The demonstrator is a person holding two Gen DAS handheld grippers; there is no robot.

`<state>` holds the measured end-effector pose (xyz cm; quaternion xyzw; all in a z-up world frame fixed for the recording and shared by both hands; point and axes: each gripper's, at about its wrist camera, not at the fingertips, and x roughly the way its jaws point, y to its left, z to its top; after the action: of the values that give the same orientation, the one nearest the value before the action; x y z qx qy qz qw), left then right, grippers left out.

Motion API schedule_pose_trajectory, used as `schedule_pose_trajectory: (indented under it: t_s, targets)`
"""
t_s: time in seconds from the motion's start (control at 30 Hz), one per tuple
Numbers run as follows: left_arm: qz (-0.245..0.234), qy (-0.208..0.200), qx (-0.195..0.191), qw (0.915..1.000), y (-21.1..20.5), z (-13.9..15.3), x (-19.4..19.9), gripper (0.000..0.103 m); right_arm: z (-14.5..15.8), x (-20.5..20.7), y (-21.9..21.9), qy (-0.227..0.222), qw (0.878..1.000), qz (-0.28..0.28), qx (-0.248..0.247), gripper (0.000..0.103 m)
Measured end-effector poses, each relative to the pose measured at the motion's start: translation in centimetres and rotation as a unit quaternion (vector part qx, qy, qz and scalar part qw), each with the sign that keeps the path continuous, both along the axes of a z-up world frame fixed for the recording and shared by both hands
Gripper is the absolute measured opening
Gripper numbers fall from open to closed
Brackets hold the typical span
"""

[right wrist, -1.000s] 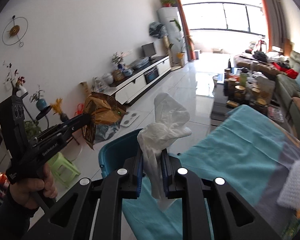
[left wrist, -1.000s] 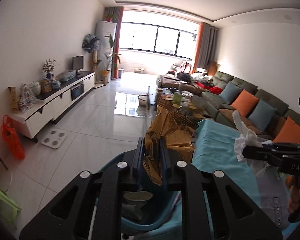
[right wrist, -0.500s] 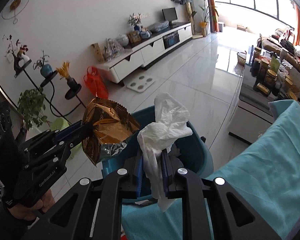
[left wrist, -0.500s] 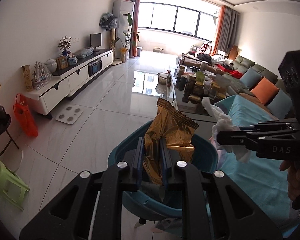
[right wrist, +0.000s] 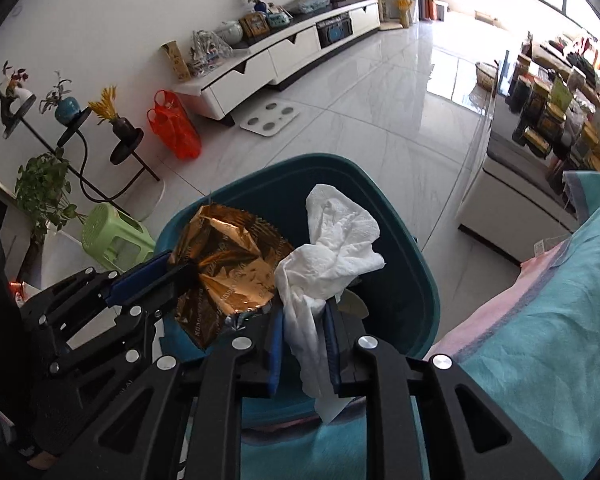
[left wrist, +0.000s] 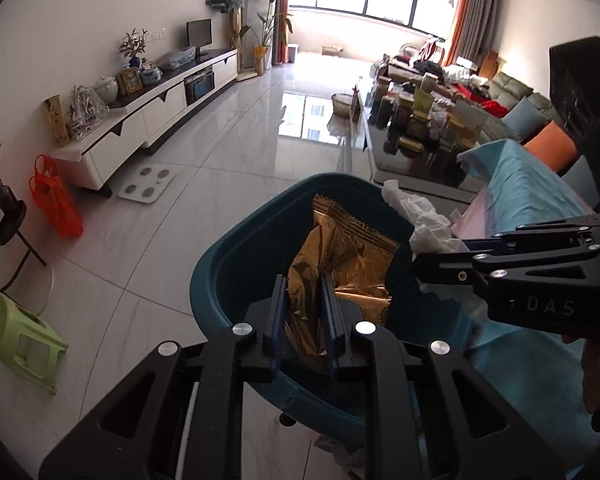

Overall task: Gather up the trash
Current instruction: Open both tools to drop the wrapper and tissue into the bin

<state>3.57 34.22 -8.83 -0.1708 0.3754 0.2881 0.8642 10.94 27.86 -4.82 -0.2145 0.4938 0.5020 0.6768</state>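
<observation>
The crumpled gold foil snack wrapper [left wrist: 342, 268] sits at the lower centre of the left wrist view, clamped between the blue-padded fingers of the left tongs [left wrist: 303, 312] and held over the mouth of the deep teal plastic bin [left wrist: 236, 256]. In the right wrist view the same wrapper [right wrist: 228, 268] shows left of centre, just beside the crumpled white paper tissue [right wrist: 332, 256], which the right tongs [right wrist: 304, 344] grip at its lower part; the tissue's free end stands above the bin's opening [right wrist: 404, 240]. The right tongs' jaws have just been opening slightly, with the tissue between them and the pads pressing on it. In the left wrist view, the right tongs [left wrist: 440, 262] enter from the right edge, with the tissue [left wrist: 420, 220] at their tip by the bin's rim. A teal cloth [right wrist: 548, 320] covers the surface at the lower right, touching the bin. The bin stands on a glossy white tiled floor [left wrist: 220, 168].
</observation>
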Motion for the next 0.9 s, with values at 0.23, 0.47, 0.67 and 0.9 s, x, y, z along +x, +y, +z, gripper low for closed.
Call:
schedule_pose_trajectory:
  t_s: [0.23,0.47,0.67,0.9]
  targets:
    - [0.01,0.02,-0.009,0.9997,0.2,-0.7,1.3,0.021,-1.3,0.4,0.0,0.013,1.0,-0.007,-0.011,0.03]
    - [0.015,0.019,-0.007,0.9997,0.0,-1.0,1.6,0.03,-0.8,0.9,-0.4,0.004,1.0,-0.018,0.004,0.047]
    - [0.024,0.011,0.0,0.9997,0.0,-0.4,1.4,0.04,0.3,1.8,-1.4,0.006,0.999,-0.032,0.029,0.053]
    - [0.035,-0.024,0.006,0.9991,0.0,2.0,-0.3,0.089,2.1,2.5,-3.6,0.009,0.996,-0.057,0.072,0.068]
